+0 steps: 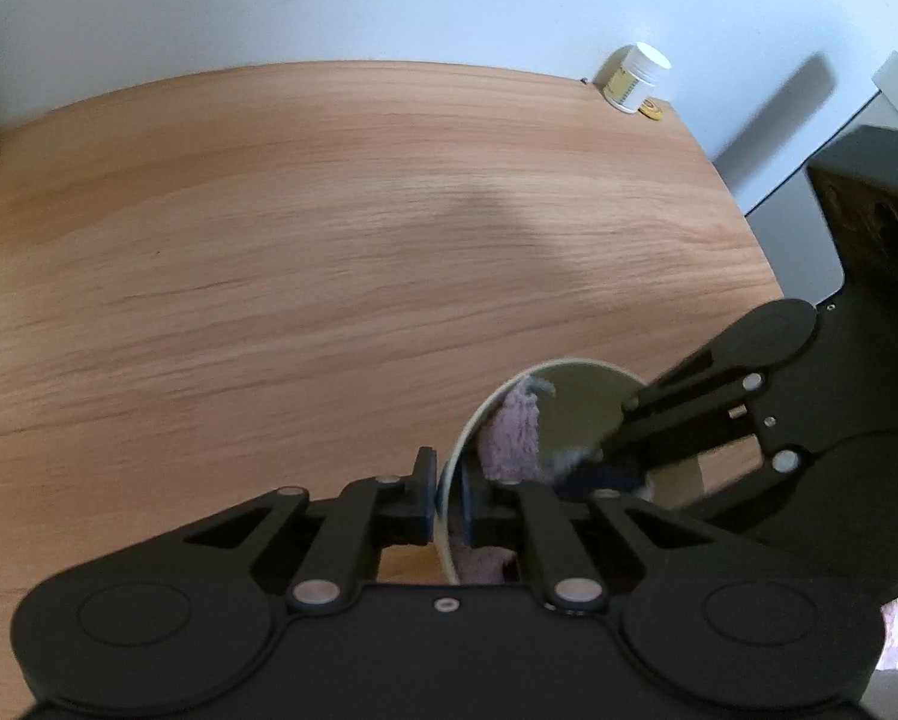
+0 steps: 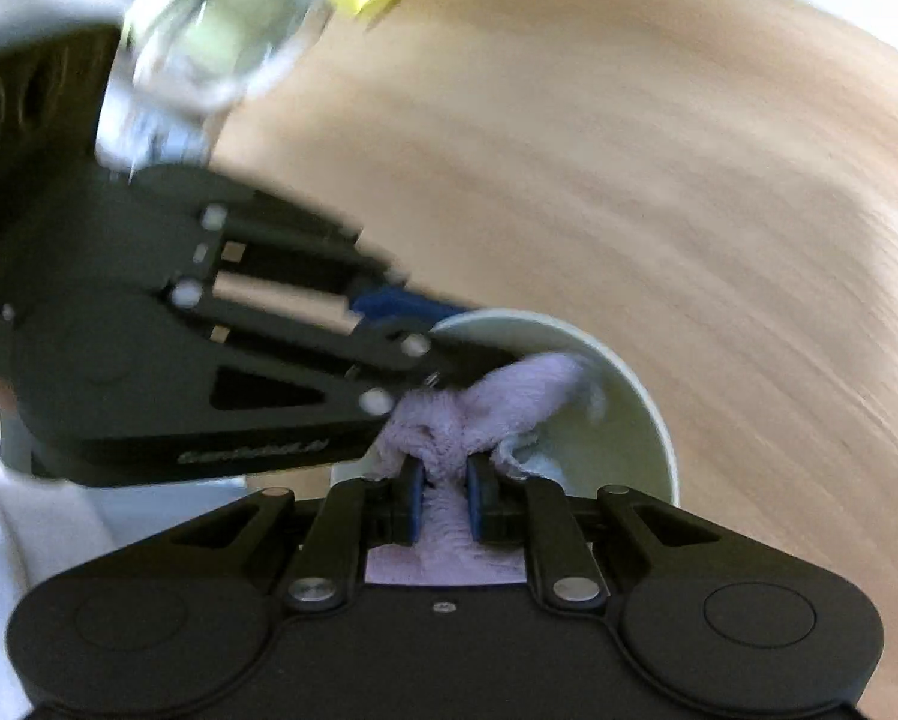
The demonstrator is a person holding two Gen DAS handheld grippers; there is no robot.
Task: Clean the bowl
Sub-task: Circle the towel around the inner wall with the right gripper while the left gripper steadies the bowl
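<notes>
A pale green bowl (image 1: 574, 396) is held tilted above the wooden table (image 1: 329, 240). My left gripper (image 1: 449, 495) is shut on the bowl's rim, one finger outside and one inside. My right gripper (image 2: 443, 501) is shut on a lilac cloth (image 2: 449, 420) and presses it into the bowl (image 2: 622, 414). In the left wrist view the right gripper (image 1: 604, 462) reaches into the bowl from the right, with the cloth (image 1: 511, 435) against the inner wall. In the right wrist view the left gripper (image 2: 443, 330) comes in from the left onto the rim. That view is motion-blurred.
A small white jar with a yellow label (image 1: 631, 78) and a yellow lid (image 1: 652, 110) stand at the table's far right corner. A clear bottle with a yellow label (image 2: 239, 12) shows blurred at the top left of the right wrist view. A white wall is behind the table.
</notes>
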